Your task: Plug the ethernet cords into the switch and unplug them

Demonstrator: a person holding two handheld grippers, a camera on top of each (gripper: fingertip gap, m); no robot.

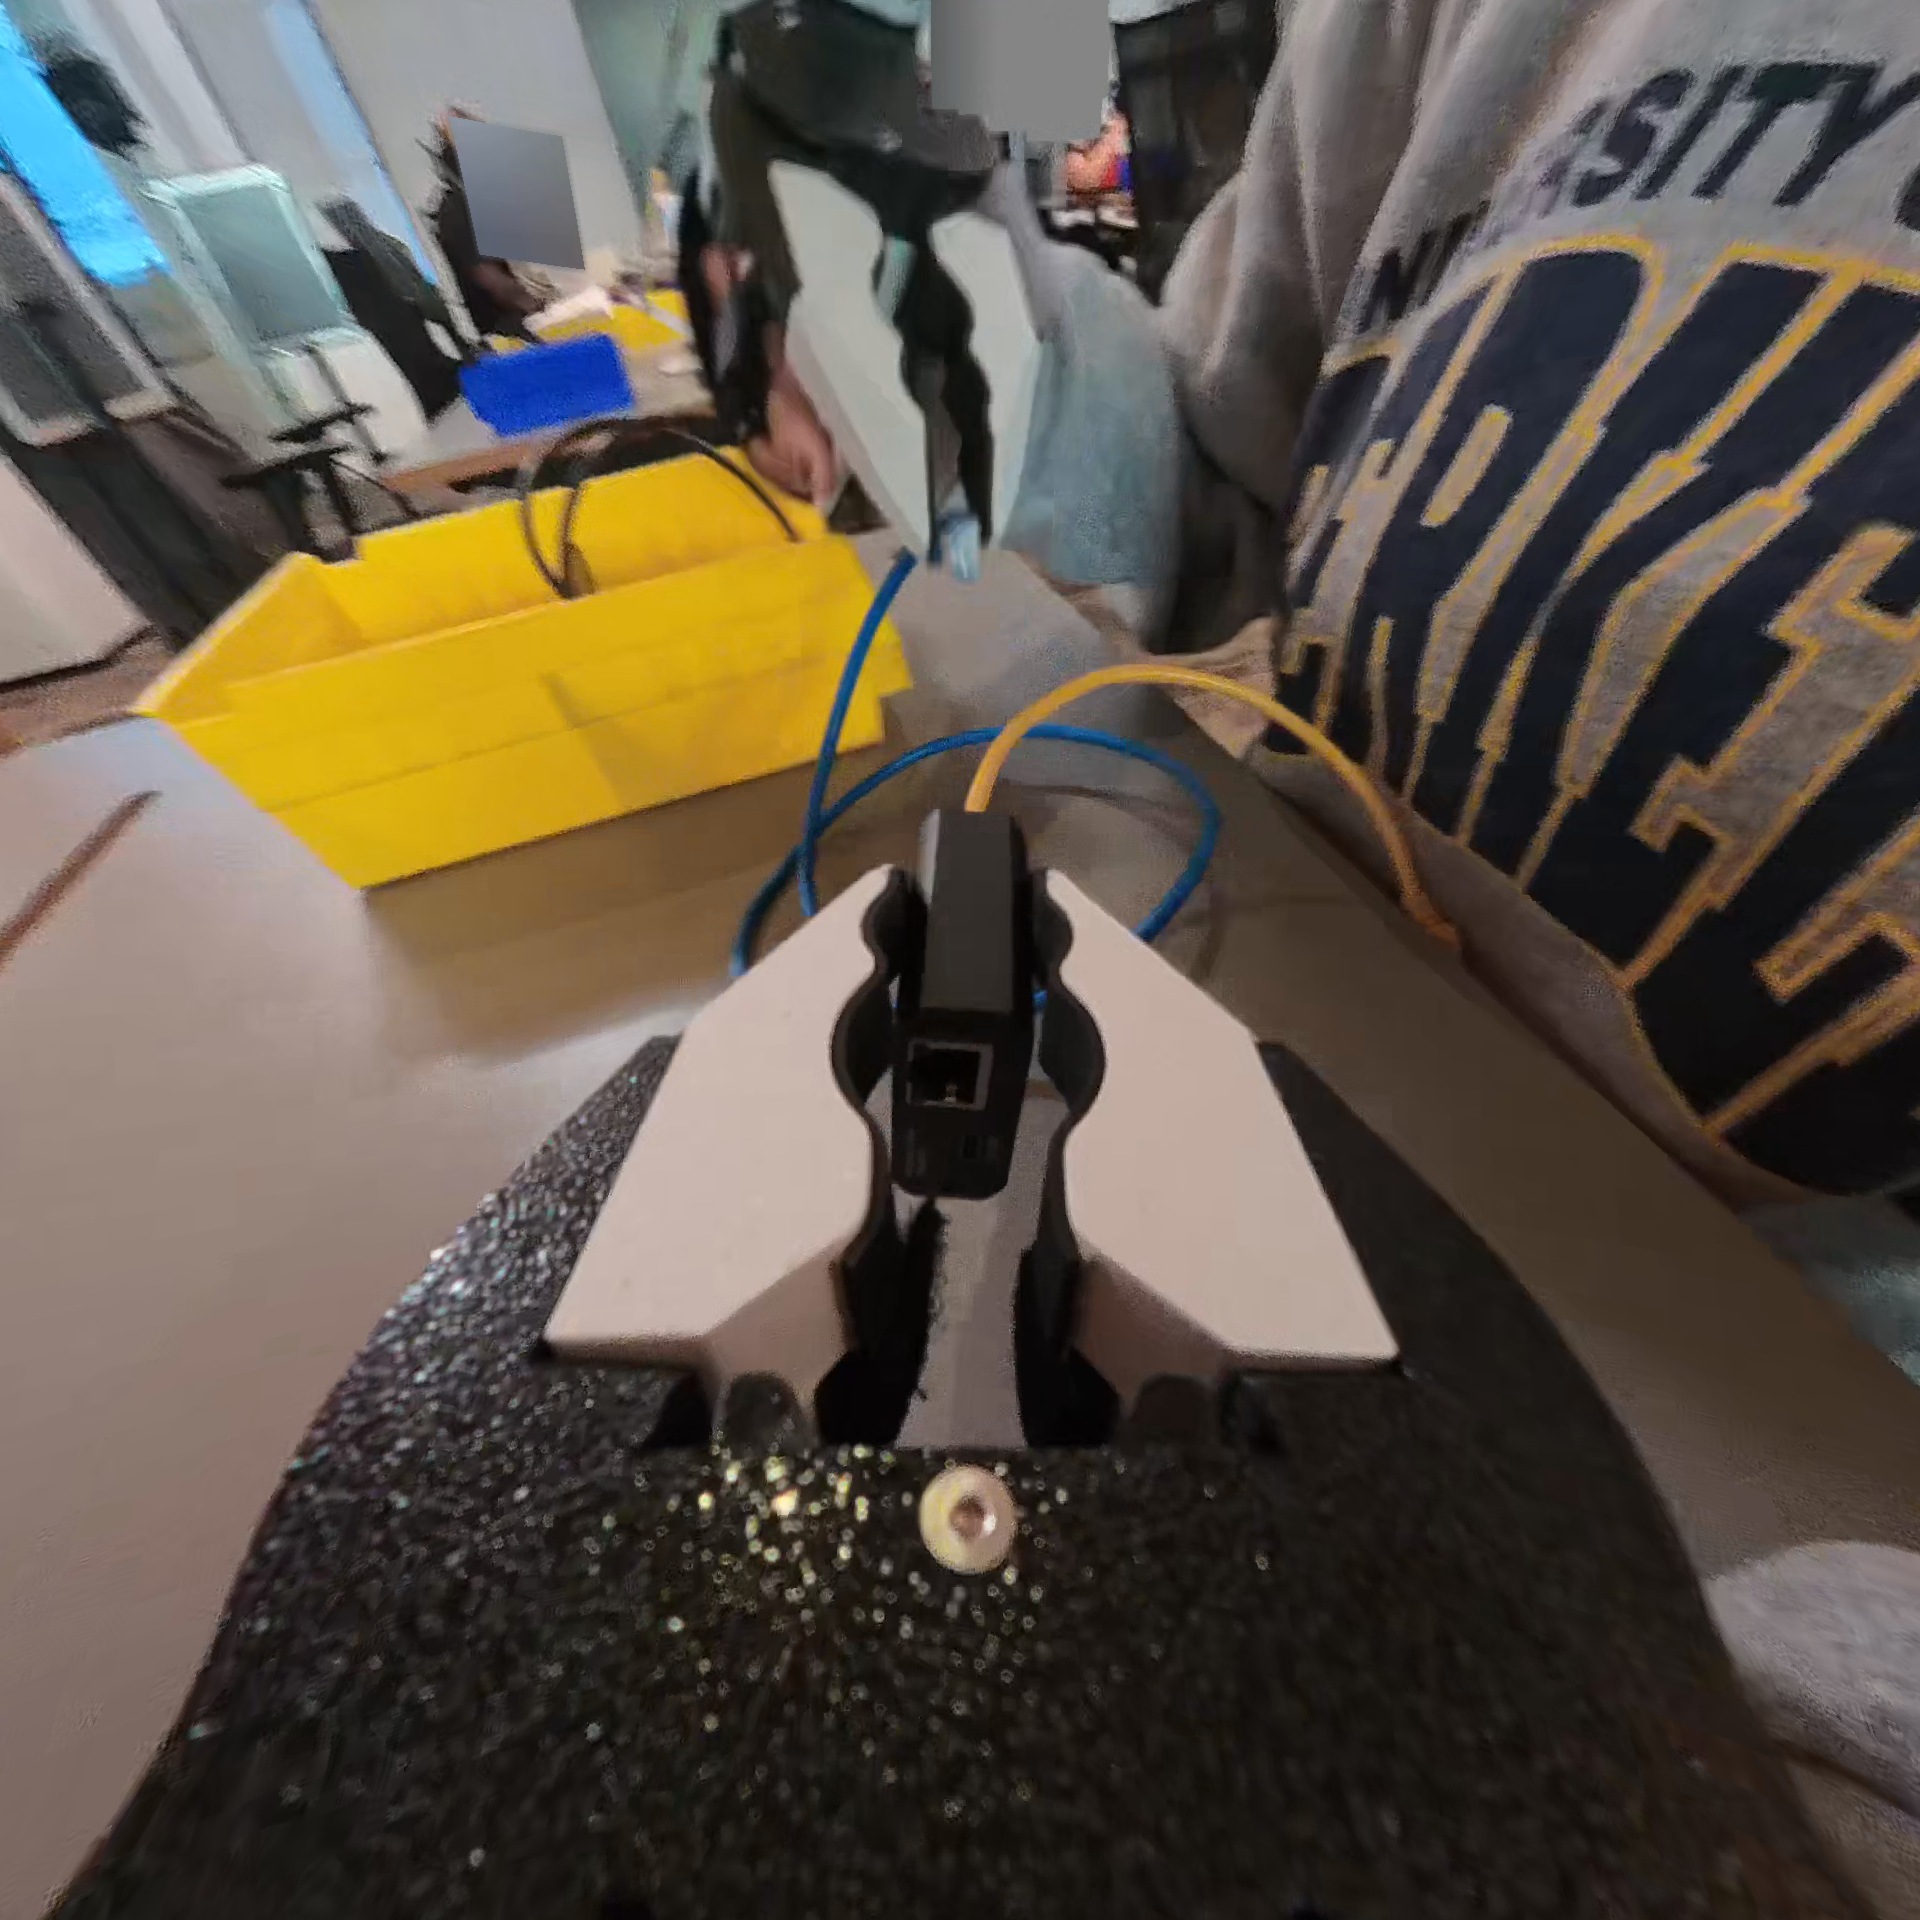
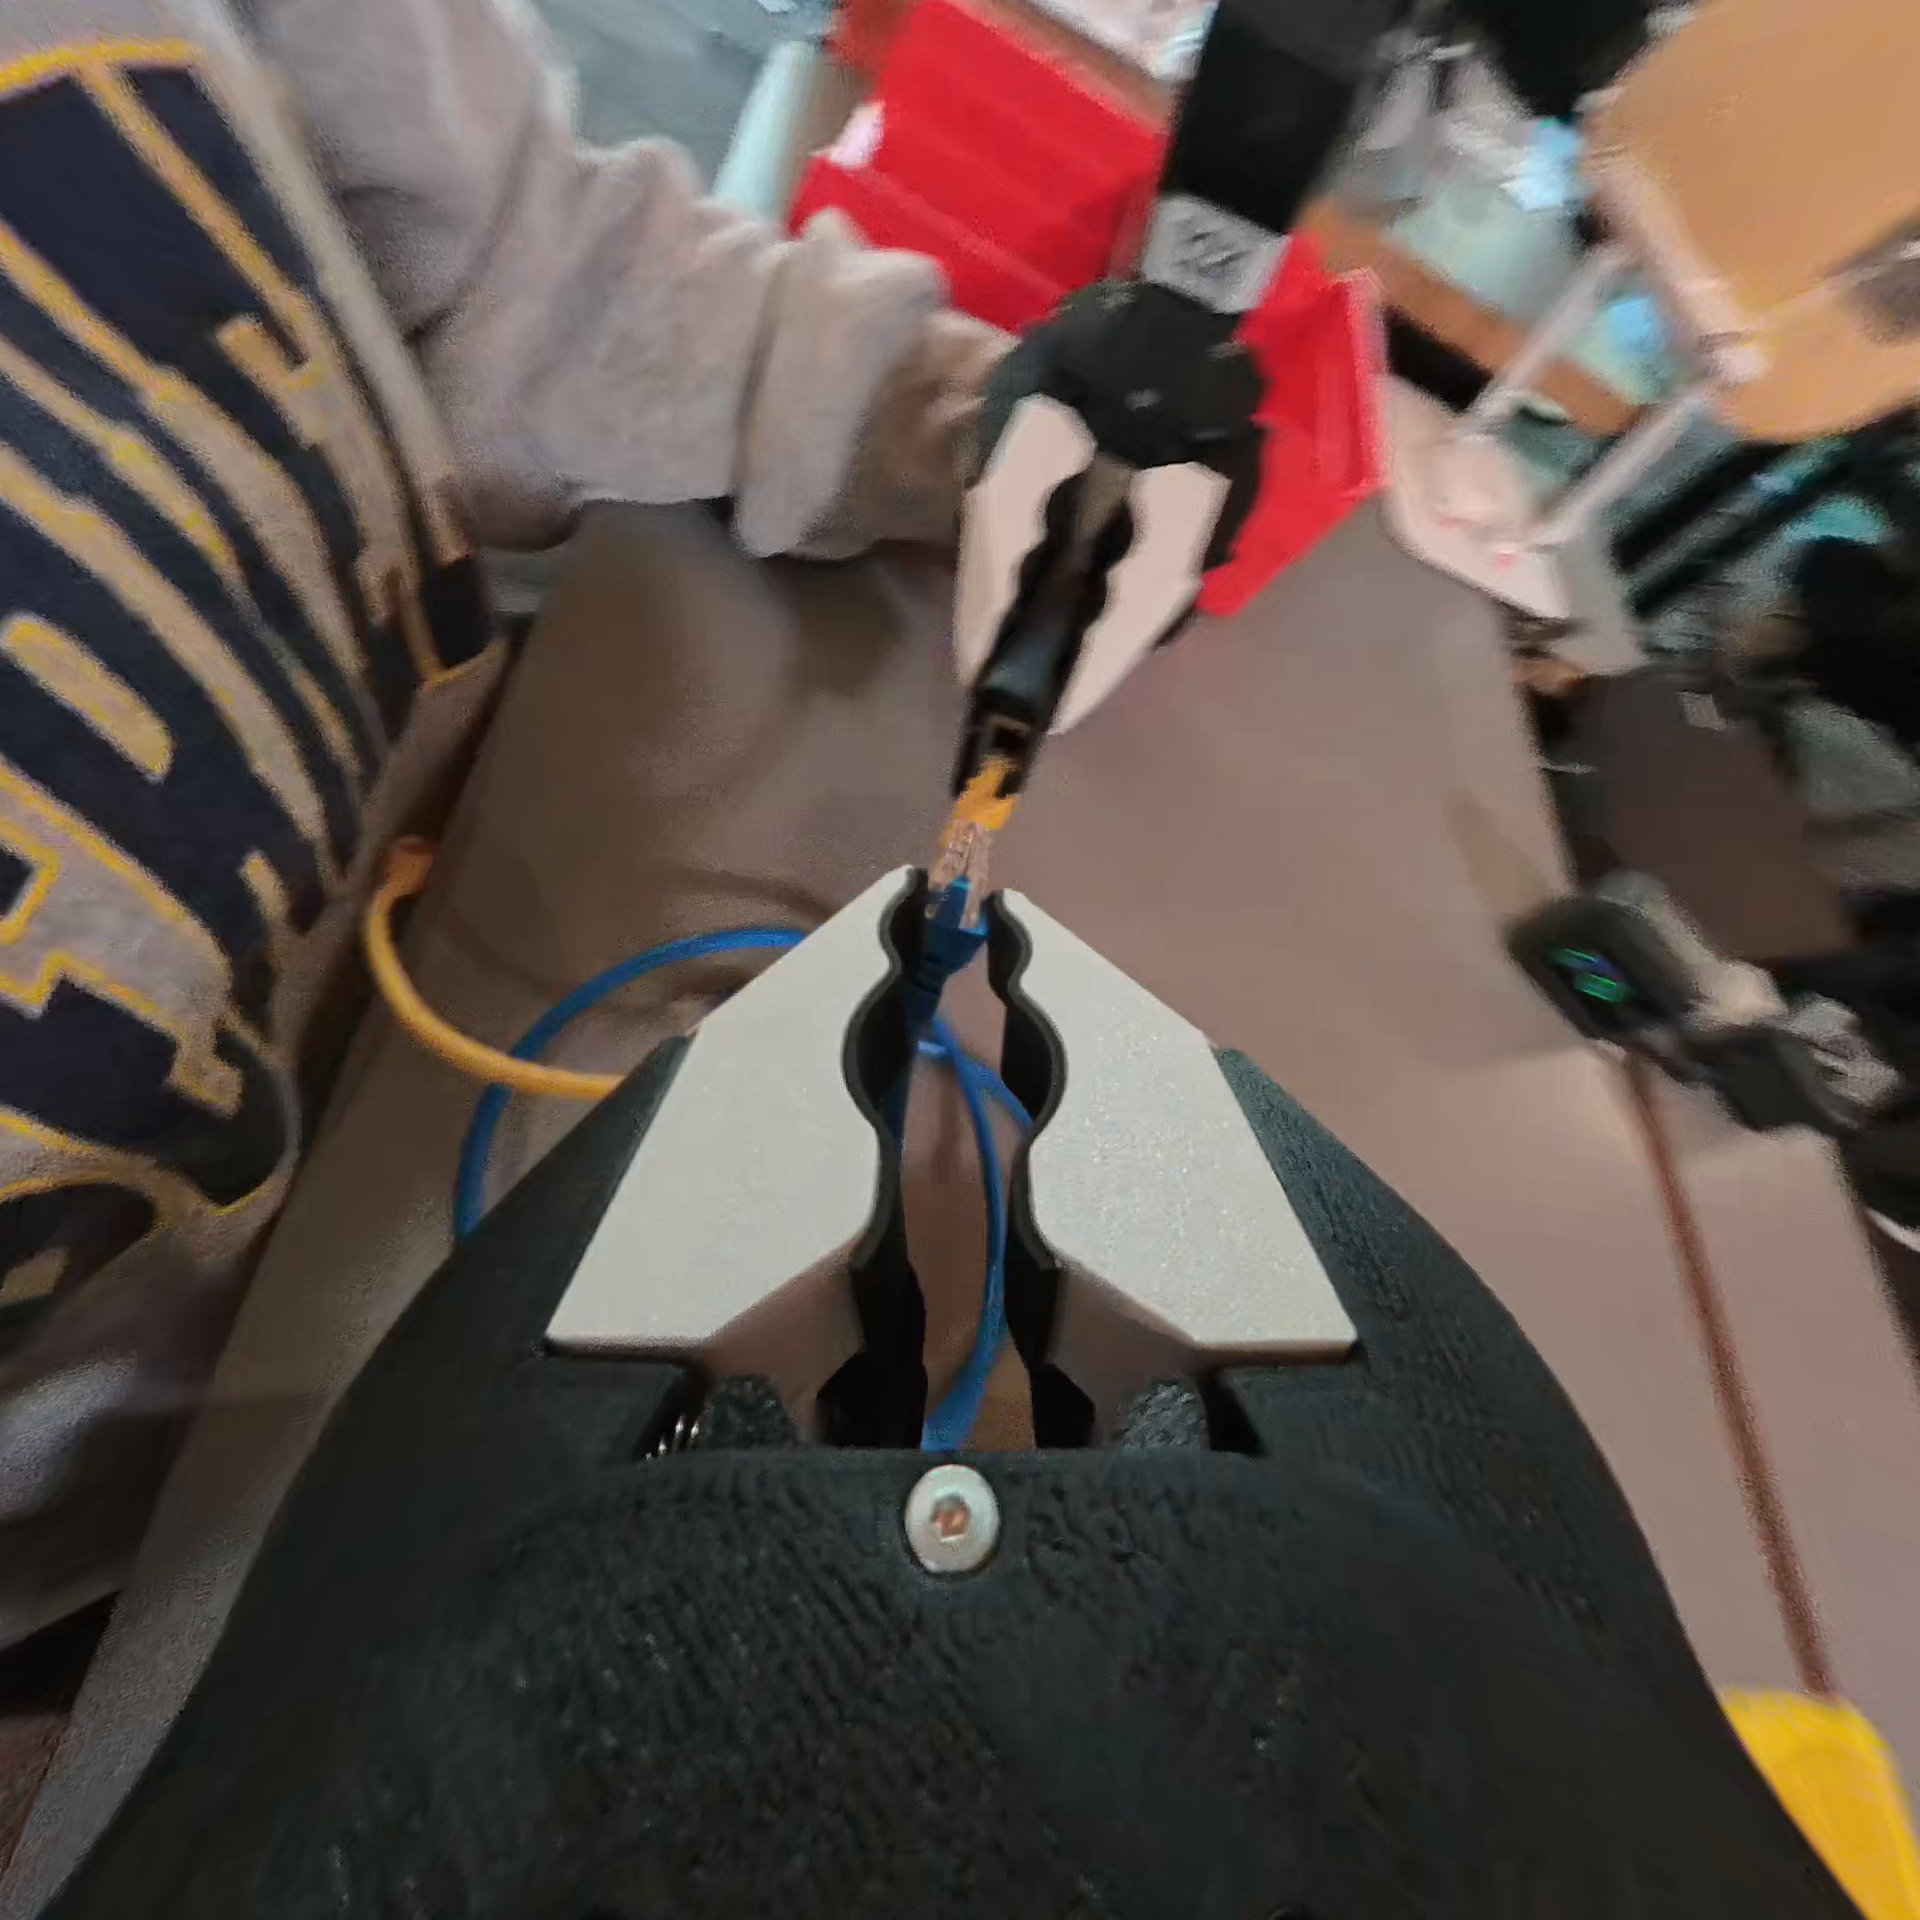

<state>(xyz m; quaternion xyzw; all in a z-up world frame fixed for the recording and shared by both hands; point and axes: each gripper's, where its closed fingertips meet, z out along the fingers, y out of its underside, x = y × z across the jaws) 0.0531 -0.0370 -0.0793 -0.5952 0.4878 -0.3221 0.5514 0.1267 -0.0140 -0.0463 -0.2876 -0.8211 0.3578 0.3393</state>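
My left gripper [image 1: 966,883] is shut on a small black switch [image 1: 961,987], held above the table. The switch's near port faces the camera and is empty. A yellow cord [image 1: 1143,675] is plugged into its far end and curves right to the table edge. My right gripper [image 2: 951,883] is shut on the plug of a blue cord [image 2: 956,920], whose clear tip points at the switch [image 2: 1003,717] in the left gripper [image 2: 1023,696], a short gap away. The blue cord [image 1: 831,748] loops on the table. The right gripper [image 1: 956,520] shows far off.
A yellow bin [image 1: 468,707] with a black cable stands on the brown table [image 1: 208,1039] at left, and a blue bin [image 1: 545,379] lies behind it. A person's grey sweatshirt [image 1: 1558,623] fills the table's edge. A red bin [image 2: 987,156] and a black device [image 2: 1621,966] lie beyond.
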